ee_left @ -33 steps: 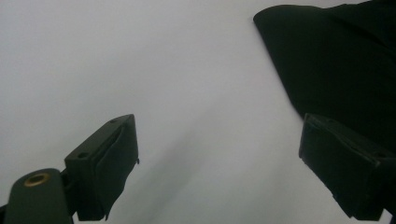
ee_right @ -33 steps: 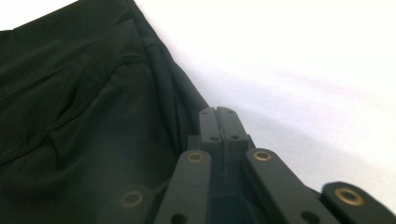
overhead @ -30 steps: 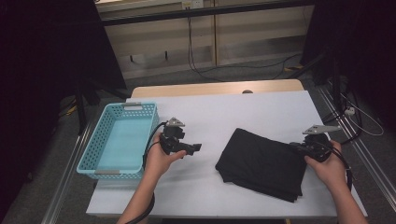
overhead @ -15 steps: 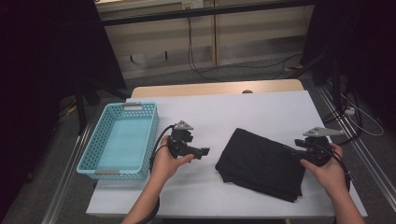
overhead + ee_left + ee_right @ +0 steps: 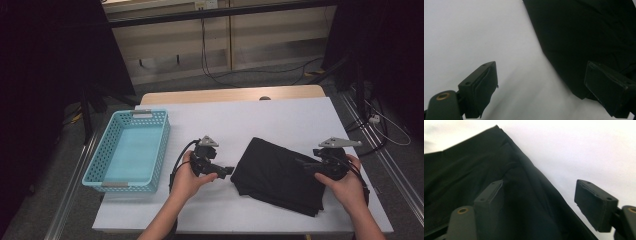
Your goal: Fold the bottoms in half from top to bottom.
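The right gripper rests over the right end of the folded black cloth, its jaws having just been opening; in the right gripper view they stand wide apart, one above the dark fabric and one over the white table, pressing on nothing. The left gripper lies just beside the cloth's left edge, pointing right toward it. In the left gripper view its jaws are spread wide with bare white tabletop between them, and the cloth's edge reaches under the right-hand jaw. The cloth lies flat on the white table, right of centre. A light blue perforated plastic basket sits at the table's left edge.
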`<state>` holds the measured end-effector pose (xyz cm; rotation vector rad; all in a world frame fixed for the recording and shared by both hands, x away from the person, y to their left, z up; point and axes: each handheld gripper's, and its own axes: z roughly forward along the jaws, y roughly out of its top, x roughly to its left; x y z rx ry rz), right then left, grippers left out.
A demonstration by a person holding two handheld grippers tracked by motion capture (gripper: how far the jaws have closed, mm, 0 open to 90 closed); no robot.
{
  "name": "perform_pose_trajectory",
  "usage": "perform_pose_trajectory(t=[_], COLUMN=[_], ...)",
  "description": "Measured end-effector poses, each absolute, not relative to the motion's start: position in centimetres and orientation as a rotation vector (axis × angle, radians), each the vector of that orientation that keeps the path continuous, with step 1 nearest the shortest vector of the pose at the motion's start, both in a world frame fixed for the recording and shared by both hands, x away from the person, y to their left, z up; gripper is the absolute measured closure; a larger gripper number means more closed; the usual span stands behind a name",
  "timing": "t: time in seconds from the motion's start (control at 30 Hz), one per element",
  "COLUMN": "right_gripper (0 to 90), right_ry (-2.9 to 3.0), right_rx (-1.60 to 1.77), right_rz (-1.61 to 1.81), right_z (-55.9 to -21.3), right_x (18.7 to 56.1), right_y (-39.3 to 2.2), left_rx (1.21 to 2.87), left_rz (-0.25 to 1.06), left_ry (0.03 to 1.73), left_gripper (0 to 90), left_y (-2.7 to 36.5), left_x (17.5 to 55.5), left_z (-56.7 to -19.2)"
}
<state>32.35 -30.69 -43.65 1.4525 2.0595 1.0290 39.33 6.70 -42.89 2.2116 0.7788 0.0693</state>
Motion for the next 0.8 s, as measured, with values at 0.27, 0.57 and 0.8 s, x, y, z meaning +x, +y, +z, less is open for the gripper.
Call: perform_pose_trajectory(t=[0.27,0.57,0.8], right_gripper=[18.1,18.0,17.7], right_ry=[2.073,2.063,2.061], right_rx=[1.476,1.482,1.479], right_rz=[1.041,1.061,1.075], right_z=[-44.0,-43.9,-43.8], right_x=[32.4,32.2,32.1], right_y=[-30.4,-30.5,-30.5], left_rx=[2.236,2.253,2.266], left_rz=[0.04,0.027,-0.001], left_ry=[0.734,0.709,0.703], left_gripper=[11.9,15.1,18.4], left_y=[5.4,4.9,4.6], left_x=[38.7,38.4,38.3], left_z=[-43.5,-44.0,-44.4])
